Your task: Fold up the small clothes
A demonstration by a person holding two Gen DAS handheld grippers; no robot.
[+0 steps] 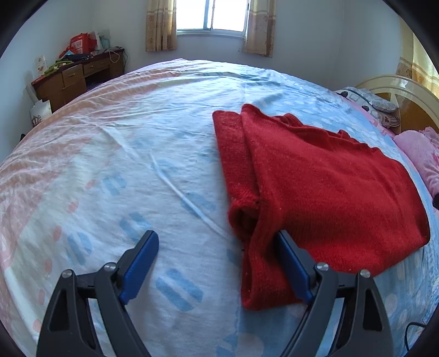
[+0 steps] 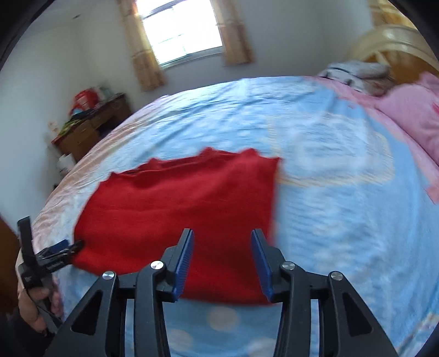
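Observation:
A red knitted sweater (image 1: 323,186) lies folded on the bed, with a sleeve tucked along its left side. In the right wrist view the sweater (image 2: 178,197) shows as a flat red rectangle. My left gripper (image 1: 219,241) is open and empty; its right finger (image 1: 290,261) rests at the sweater's near left edge, its left finger over bare sheet. It also shows in the right wrist view (image 2: 59,250) at the sweater's left corner. My right gripper (image 2: 222,239) is open and empty, just above the sweater's near right part. That view is blurred.
The bed sheet (image 1: 137,164) is pale blue and pink, with creases. Pink bedding (image 1: 419,148) and a headboard (image 1: 397,88) are on the right. A wooden desk (image 1: 79,74) with clutter stands by the far left wall under a window (image 1: 211,16).

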